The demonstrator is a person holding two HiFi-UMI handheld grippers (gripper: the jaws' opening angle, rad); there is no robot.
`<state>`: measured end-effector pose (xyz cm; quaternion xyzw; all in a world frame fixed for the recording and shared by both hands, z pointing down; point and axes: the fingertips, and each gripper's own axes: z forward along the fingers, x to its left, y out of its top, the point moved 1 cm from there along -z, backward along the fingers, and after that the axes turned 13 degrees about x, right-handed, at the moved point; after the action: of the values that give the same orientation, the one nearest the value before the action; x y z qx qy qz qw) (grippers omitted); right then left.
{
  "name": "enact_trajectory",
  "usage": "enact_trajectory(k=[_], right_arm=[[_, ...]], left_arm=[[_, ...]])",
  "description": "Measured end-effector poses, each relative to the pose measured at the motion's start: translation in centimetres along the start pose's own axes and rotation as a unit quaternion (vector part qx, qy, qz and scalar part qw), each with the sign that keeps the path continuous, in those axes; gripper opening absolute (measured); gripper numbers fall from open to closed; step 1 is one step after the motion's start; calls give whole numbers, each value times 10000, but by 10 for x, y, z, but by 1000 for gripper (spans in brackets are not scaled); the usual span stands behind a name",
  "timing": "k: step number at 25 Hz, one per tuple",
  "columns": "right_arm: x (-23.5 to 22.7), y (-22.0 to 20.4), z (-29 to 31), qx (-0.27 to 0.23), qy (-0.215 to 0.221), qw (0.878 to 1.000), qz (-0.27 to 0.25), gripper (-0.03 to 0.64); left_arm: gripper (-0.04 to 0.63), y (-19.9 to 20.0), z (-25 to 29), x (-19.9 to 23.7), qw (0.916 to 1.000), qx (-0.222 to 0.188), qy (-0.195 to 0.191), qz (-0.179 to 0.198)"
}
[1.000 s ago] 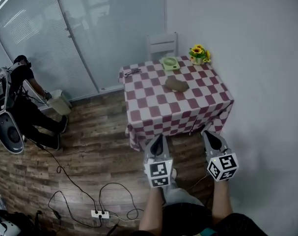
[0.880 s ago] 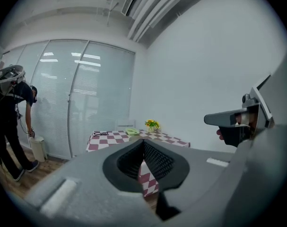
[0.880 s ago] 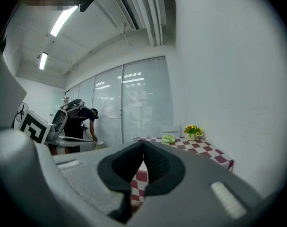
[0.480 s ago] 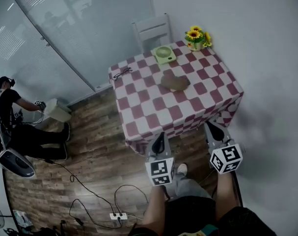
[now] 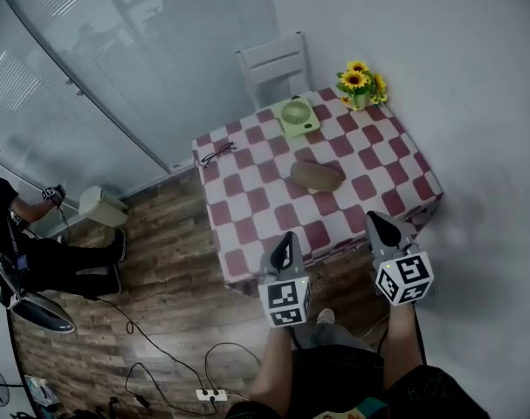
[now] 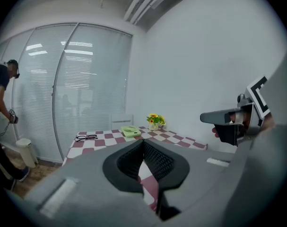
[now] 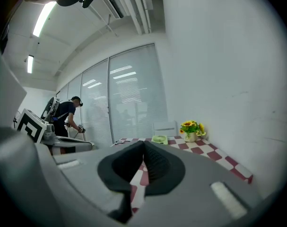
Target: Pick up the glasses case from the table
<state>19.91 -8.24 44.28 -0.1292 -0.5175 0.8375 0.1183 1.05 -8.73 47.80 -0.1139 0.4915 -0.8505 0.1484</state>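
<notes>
Case: brown oval glasses case, centre of red-and-white checked table.
Left gripper: jaws pressed together, empty.
Right gripper: likewise.

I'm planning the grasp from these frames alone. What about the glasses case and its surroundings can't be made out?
- Case: head view, too small to show its seam or hinge side.
- Case, both gripper views: unseen; the bodies of the left gripper and the right gripper cover the near part of the table.
- Table legs: head view, hidden under the checked cloth.
- Person: head view, cut off by the left edge.
</notes>
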Motion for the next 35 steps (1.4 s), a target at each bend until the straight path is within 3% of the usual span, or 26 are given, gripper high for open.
enact_trajectory(k=[9, 16, 21, 26, 28, 31, 35], right_arm=[[-20, 17, 65, 226, -9, 9997, -112, 5], [-31, 24, 130, 806, 27, 9954, -516, 5], [-25, 11, 175, 1475, 249, 9832, -1050, 5], [-4, 1, 213, 2152, 660, 9552, -1922, 52], [1, -7, 228, 2488, 794, 9411, -2148, 110], [8, -25, 245, 3100, 1041, 9131, -2435, 230], [5, -39, 263, 3764, 1027, 8722, -2949, 299]], left_arm=[[11, 24, 63, 22, 9998, 151, -148, -31], [11, 28, 125, 45, 9984, 408, -316, -246], [11, 10, 152, 65, 9958, 678, -317, -528], [11, 5, 171, 76, 9934, 813, -386, -715], [11, 6, 179, 82, 9933, 814, -386, -730], [11, 5, 189, 90, 9921, 859, -413, -818], [11, 4, 202, 99, 9905, 919, -466, -911]])
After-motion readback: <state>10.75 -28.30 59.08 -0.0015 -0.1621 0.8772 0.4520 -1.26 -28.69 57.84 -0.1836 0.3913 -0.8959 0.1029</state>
